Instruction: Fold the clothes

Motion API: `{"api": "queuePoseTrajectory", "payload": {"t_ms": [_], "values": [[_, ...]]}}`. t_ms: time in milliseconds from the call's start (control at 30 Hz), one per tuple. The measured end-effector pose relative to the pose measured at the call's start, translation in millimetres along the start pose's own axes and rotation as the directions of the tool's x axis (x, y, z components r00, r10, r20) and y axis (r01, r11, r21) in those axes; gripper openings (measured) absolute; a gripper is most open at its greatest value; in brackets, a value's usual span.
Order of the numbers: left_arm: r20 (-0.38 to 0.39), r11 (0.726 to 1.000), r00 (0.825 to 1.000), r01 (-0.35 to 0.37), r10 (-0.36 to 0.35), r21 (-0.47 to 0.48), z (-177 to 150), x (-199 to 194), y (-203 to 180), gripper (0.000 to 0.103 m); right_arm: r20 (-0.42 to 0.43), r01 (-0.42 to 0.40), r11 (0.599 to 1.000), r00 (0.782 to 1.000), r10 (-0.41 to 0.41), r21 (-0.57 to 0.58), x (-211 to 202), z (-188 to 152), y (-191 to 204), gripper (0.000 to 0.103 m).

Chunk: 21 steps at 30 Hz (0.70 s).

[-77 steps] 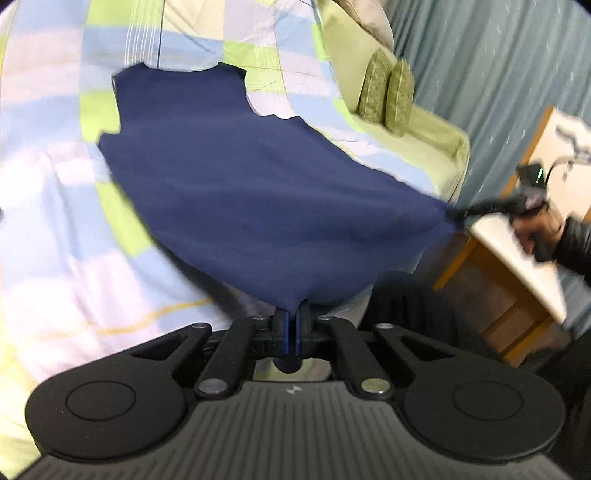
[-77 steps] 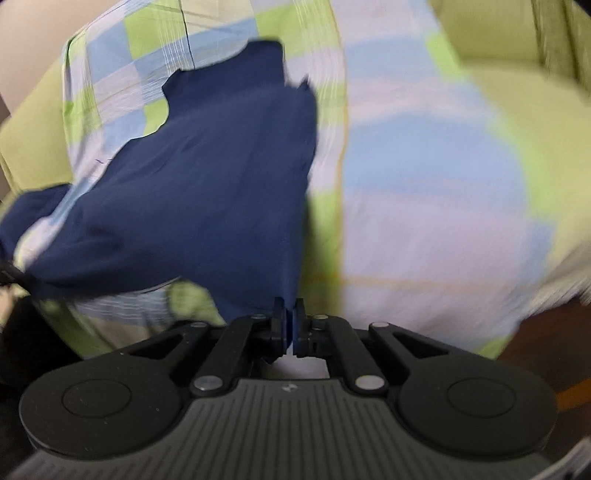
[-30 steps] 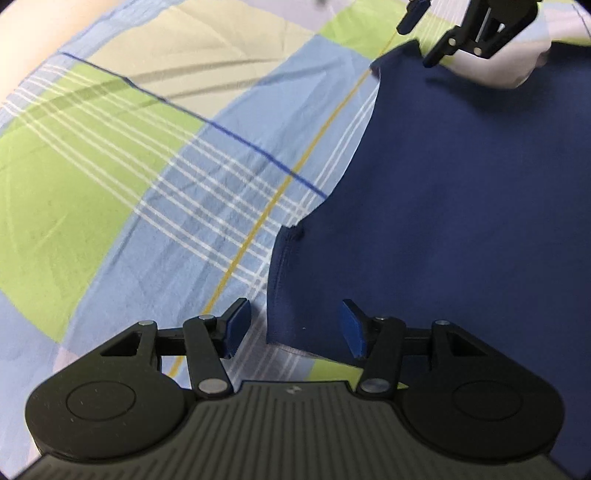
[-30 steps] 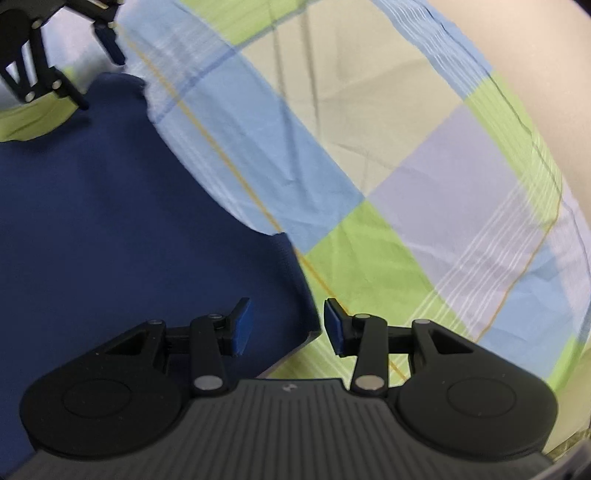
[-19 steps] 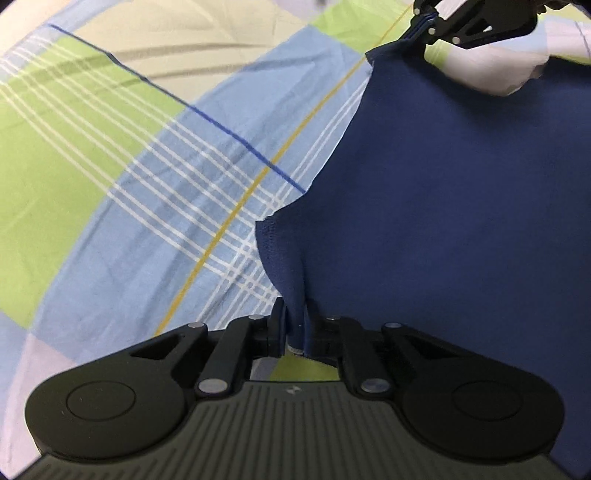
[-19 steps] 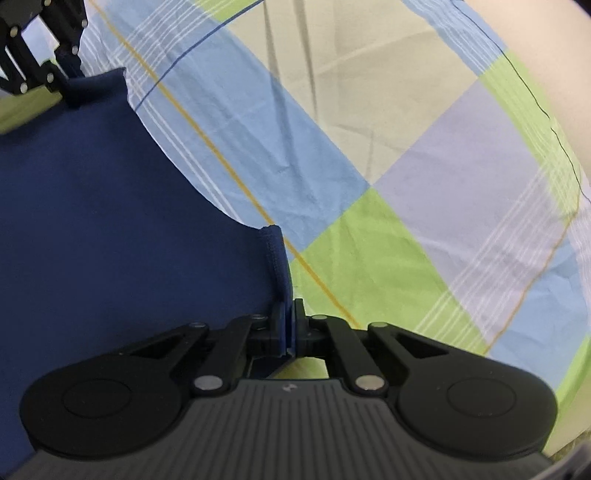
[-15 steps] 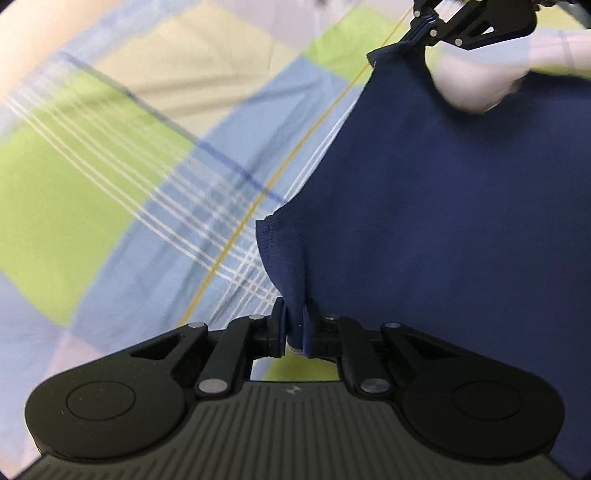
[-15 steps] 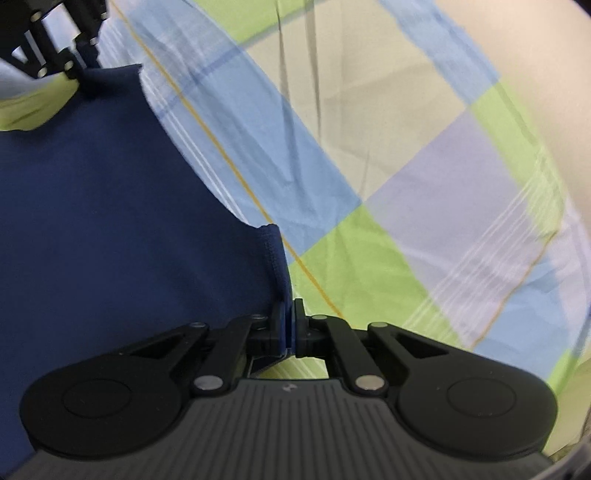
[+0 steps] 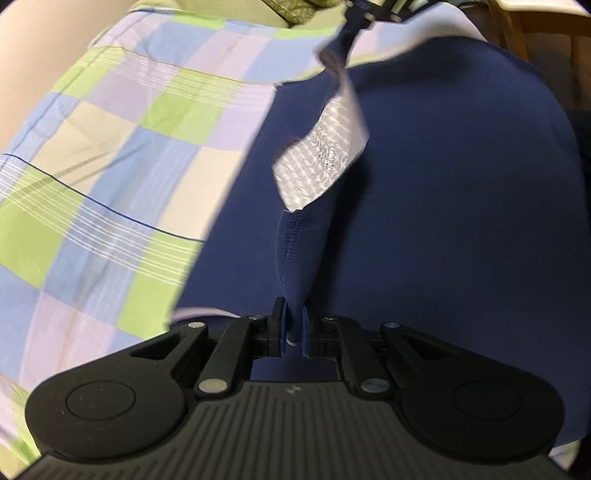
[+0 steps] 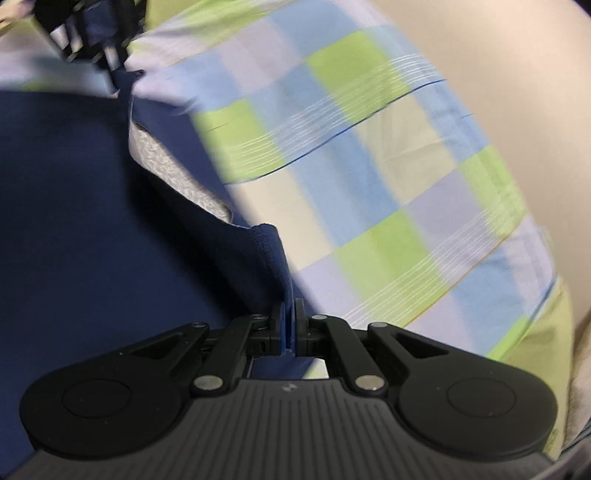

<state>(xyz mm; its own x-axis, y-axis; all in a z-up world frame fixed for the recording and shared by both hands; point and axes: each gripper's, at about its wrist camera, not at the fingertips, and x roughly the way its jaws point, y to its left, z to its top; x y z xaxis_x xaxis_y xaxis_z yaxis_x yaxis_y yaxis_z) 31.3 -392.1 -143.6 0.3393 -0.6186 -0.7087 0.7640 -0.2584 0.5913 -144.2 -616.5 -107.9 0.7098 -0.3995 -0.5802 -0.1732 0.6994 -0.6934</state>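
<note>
A navy garment [image 9: 461, 221] lies on a checked bedsheet [image 9: 110, 184], and one edge of it is lifted. My left gripper [image 9: 293, 328] is shut on a stitched corner of that edge. The right gripper [image 9: 373, 11] holds the other corner at the top of the left wrist view. A pale patterned patch [image 9: 321, 155] shows on the raised strip between them. In the right wrist view my right gripper [image 10: 290, 328] is shut on the hem of the garment [image 10: 74, 240]. The left gripper [image 10: 85, 22] appears blurred at top left, and the pale patch [image 10: 173, 173] hangs between.
Green cushions [image 9: 295, 11] sit at the head of the bed and wooden furniture [image 9: 517, 29] stands at the top right. A beige wall [image 10: 517, 55] borders the checked sheet [image 10: 369, 184] on the right.
Both grippers closed on the garment's two corners, then carried the edge up and across the bed, over the rest of the cloth. The pale patch came into view.
</note>
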Motion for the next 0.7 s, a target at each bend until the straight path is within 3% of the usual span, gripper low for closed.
{"api": "queuePoseTrajectory", "payload": {"t_ms": [133, 200, 367, 400, 467, 600, 700], "values": [[-0.025, 1.000, 0.999, -0.021, 0.021, -0.005, 0, 6, -19, 0.009, -0.045, -0.034, 0.999, 0.998, 0.034, 0.008, 7, -12, 30, 0.001], [-0.035, 0.999, 0.999, -0.039, 0.038, -0.006, 0, 9, -22, 0.018, -0.055, -0.032, 0.999, 0.998, 0.032, 0.004, 9, -13, 34, 0.001], [-0.032, 0.995, 0.995, -0.095, 0.097, 0.040, -4, 24, -18, 0.020, -0.041, -0.001, 0.999, 0.999, 0.003, 0.034, 12, -11, 25, 0.001], [-0.034, 0.995, 0.995, -0.093, 0.094, 0.023, -5, 28, -15, 0.020, -0.040, 0.002, 0.999, 0.999, 0.000, 0.041, 14, -11, 22, 0.001], [-0.038, 0.997, 0.996, -0.076, 0.076, -0.011, -4, 29, -12, 0.031, -0.053, -0.021, 0.999, 0.998, 0.023, 0.048, 20, -11, 23, 0.001], [-0.036, 0.999, 0.998, -0.044, 0.044, -0.002, -8, 17, -20, 0.032, -0.088, -0.068, 0.998, 0.994, 0.068, 0.003, 20, -16, 33, 0.007], [-0.023, 1.000, 1.000, -0.017, 0.017, 0.005, -12, -3, -30, 0.036, -0.074, -0.088, 0.995, 0.993, 0.092, 0.057, 5, -18, 33, 0.009]]}}
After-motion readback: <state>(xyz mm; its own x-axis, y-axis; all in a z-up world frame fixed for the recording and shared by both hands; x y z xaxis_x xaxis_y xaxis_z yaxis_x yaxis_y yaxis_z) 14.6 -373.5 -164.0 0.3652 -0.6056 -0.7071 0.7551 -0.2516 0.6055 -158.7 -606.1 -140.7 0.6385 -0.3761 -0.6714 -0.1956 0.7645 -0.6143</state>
